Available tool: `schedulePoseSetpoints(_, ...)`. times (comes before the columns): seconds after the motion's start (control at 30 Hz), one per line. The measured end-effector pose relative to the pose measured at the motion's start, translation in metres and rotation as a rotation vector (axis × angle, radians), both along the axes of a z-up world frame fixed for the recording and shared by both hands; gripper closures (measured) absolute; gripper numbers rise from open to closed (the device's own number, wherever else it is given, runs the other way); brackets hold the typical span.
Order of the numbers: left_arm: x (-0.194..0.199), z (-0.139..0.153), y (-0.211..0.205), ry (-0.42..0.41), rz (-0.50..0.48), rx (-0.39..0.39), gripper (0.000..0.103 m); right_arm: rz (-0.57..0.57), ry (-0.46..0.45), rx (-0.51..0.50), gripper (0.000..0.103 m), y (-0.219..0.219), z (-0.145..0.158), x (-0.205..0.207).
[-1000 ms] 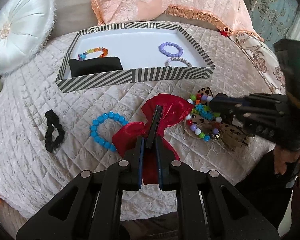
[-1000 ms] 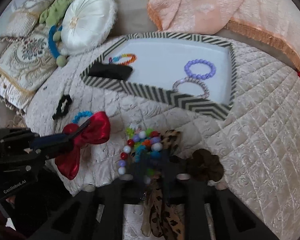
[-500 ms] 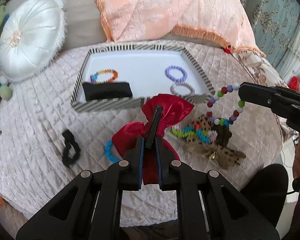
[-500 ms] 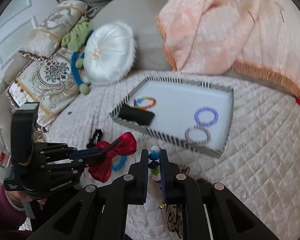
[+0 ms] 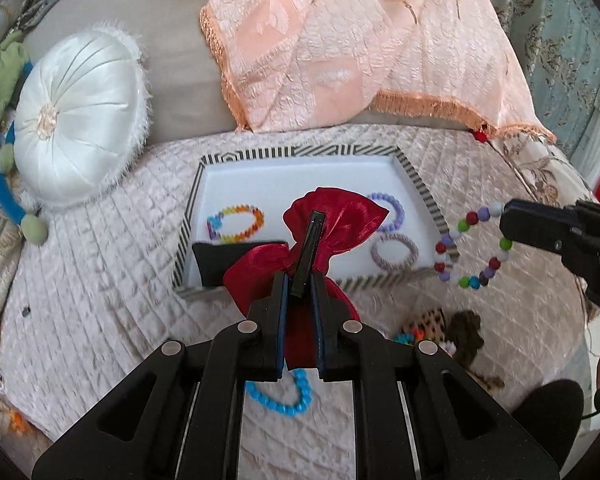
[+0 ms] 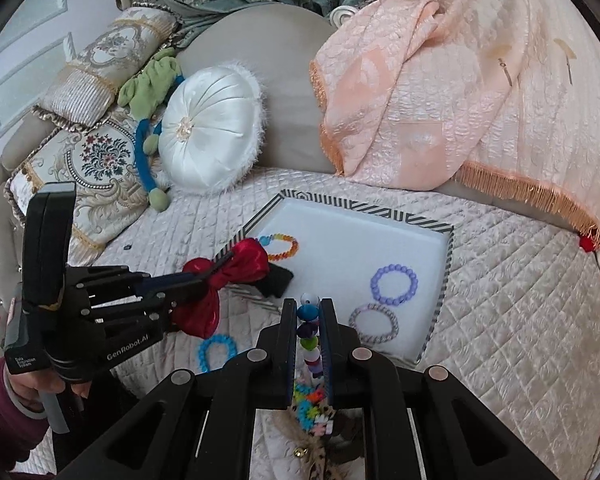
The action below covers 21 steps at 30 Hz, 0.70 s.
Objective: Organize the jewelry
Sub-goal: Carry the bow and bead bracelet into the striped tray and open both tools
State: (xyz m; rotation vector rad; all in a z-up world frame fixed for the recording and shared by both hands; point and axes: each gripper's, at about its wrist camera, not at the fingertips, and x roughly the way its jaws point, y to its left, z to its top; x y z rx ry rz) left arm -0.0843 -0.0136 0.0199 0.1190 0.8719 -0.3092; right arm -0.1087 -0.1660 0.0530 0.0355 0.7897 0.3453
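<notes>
My left gripper [image 5: 298, 280] is shut on the black clip of a red satin bow [image 5: 332, 220], held in the air in front of the striped tray [image 5: 300, 151]. The right wrist view shows that bow [image 6: 248, 264] over the tray's near left corner. My right gripper [image 6: 308, 308] is shut on a multicoloured bead bracelet [image 6: 309, 332], which dangles from its tip [image 5: 465, 281] right of the tray. Inside the tray lie a rainbow bracelet [image 5: 236, 222], a purple bracelet [image 5: 394, 208], a lilac bracelet [image 5: 394, 254] and a black pad [image 5: 220, 260].
On the quilted bed below lie a blue bead bracelet [image 5: 284, 398], a dark scrunchie [image 5: 466, 336] and a leopard-print bow with a bright star bracelet [image 6: 310, 404]. A white round cushion [image 5: 80, 132] and a peach blanket [image 5: 360, 48] lie behind the tray.
Both grippers have risen from the bed. The right one lifted the bead bracelet off the leopard bow; the left carried the red bow up and towards the tray.
</notes>
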Motion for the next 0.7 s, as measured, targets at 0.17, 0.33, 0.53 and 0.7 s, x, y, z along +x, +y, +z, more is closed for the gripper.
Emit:
schedulePoseSetpoints(0.17,0.023,-0.001,-0.006,-0.002,0.004,0.014,0.093,-0.005,0.008,-0.012,0.093,-0.002,-0.003,0.017)
schedulePoseSetpoints(0.33,0.046,-0.009,-0.011,0.016,0.011,0.018,0.093,-0.006,0.026,-0.017,0.093,-0.003,-0.012,0.035)
schedulePoseSetpoints(0.53,0.079,-0.018,-0.014,0.057,0.029,0.002,0.093,-0.008,0.051,-0.010,0.093,-0.004,-0.025,0.055)
schedulePoseSetpoints(0.7,0.107,-0.030,-0.019,0.100,0.045,-0.016,0.093,0.004,0.080,-0.010,0.093,0.003,-0.038,0.072)
